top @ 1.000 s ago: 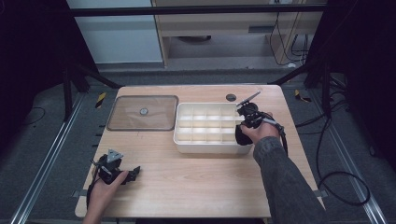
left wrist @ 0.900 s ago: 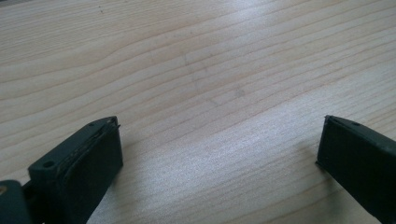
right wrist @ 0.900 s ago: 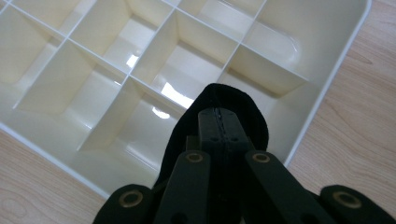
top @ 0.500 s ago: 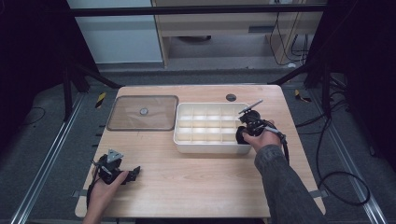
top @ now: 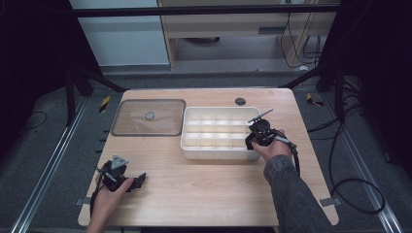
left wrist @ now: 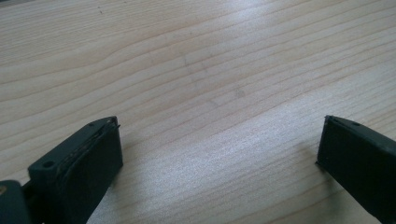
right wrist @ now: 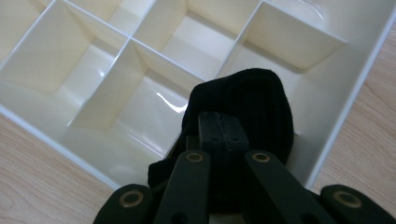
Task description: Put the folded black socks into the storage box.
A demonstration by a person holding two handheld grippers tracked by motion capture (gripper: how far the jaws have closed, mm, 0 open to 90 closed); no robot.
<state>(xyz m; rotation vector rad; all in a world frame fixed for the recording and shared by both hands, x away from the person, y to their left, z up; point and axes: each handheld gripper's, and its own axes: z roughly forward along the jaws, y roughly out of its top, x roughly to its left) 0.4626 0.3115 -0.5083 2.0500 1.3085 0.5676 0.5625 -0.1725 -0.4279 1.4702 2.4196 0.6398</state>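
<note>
Right gripper [right wrist: 218, 133] lower than second ago, now at lower right of white plastic compartment tray [top: 194, 145], jaws clenched on black knitted cloth [right wrist: 254, 100] over corner cell, ready for my drop. Left gripper [left wrist: 219, 154] parked lower left on wooden table [top: 204, 189], jaws spread, nothing between.

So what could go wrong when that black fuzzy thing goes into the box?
The black cloth bundle looks about as wide as one compartment of the white divided box, so it might snag on a divider and hang over two cells. The right gripper is clamped on it near the box's corner, so pushing down could nudge the box along the table.
</note>
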